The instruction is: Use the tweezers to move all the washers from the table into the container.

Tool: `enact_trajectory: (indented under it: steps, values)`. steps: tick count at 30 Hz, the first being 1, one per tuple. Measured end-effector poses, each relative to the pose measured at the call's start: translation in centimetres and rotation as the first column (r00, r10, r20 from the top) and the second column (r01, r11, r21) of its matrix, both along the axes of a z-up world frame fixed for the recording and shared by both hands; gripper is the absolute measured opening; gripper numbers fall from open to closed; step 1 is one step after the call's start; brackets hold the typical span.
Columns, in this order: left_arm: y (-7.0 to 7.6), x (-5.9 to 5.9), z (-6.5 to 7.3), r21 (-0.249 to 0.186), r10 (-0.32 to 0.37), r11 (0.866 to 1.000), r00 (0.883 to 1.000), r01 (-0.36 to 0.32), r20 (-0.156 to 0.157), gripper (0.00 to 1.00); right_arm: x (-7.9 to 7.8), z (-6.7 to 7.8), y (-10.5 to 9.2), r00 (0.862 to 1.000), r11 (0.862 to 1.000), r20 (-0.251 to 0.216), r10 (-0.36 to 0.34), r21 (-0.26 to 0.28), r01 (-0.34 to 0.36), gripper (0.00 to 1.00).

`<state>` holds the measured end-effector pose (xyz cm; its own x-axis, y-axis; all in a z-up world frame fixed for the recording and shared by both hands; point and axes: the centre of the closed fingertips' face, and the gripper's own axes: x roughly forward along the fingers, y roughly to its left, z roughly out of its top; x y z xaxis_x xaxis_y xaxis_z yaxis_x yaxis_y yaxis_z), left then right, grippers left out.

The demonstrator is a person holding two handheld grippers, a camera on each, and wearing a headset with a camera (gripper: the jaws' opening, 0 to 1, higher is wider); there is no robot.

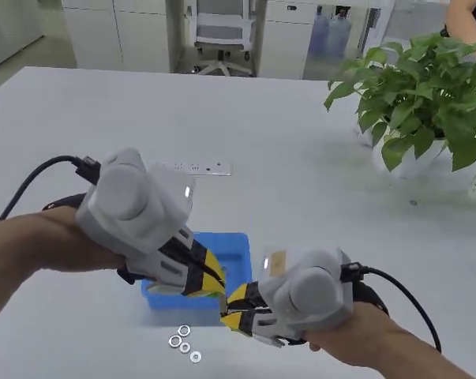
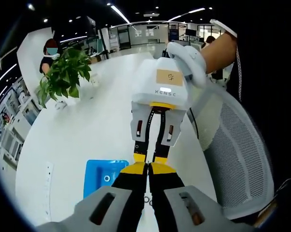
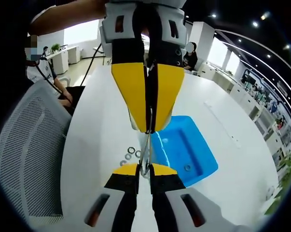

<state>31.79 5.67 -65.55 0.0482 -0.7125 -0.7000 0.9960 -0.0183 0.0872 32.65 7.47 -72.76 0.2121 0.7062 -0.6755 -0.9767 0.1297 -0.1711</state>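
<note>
Several steel washers [image 1: 184,341] [image 3: 129,155] lie loose on the white table just in front of the blue container [image 1: 236,246] [image 3: 203,159]. At least one washer [image 3: 187,167] [image 2: 106,178] rests inside it. My two grippers point at each other, tip to tip, above the container's near edge. The left gripper [image 1: 219,286] [image 3: 149,128] is shut on the upper part of the thin metal tweezers [image 3: 146,150]. The right gripper [image 1: 226,312] [image 3: 144,170] is shut on their lower end.
A leafy plant in a white pot [image 1: 423,103] stands at the table's far right. A white power strip [image 1: 194,167] lies beyond the container. A mesh chair [image 3: 24,159] stands at the table's near side. An office chair [image 1: 222,31] stands past the far edge.
</note>
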Motion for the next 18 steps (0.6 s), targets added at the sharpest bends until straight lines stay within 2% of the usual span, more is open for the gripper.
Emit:
enact_trajectory:
  steps: [8, 18]
  values:
    - [0.0, 1.1, 0.9, -0.002, 0.001, 1.0, 1.0, -0.001, 0.022, 0.05, 1.4, 0.9, 0.1, 1.0, 1.0, 0.021, -0.004, 0.006, 0.004, 0.1]
    - [0.3, 2.6, 1.3, 0.005, 0.003, 1.0, 0.999, -0.003, 0.047, 0.05, 3.3, 1.3, 0.4, 0.999, 1.0, 0.037, -0.009, 0.01, 0.008, 0.1]
